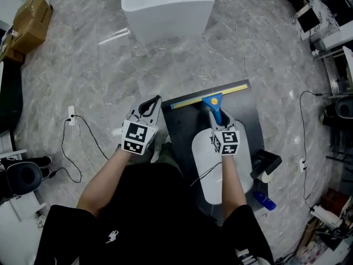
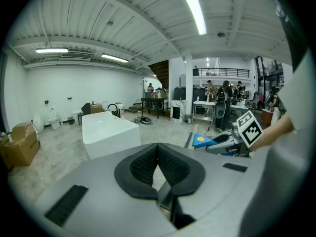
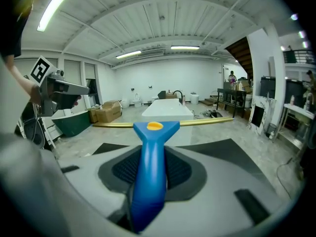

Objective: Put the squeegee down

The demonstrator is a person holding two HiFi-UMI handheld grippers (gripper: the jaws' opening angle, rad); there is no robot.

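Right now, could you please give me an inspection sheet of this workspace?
Surface: grey marbled floor with a dark panel lying on it.
Job's things: squeegee, blue handle and yellow blade, over the panel's far edge, not yet released.
Clutter: white oval piece, black block and blue bottle on the person's right; cardboard box far left.
Grippers: left gripper shut, empty; right gripper shut on the squeegee's handle.
Cables: black cable from a white power strip at left; second cable at right.
Surroundings: white bathtub ahead.
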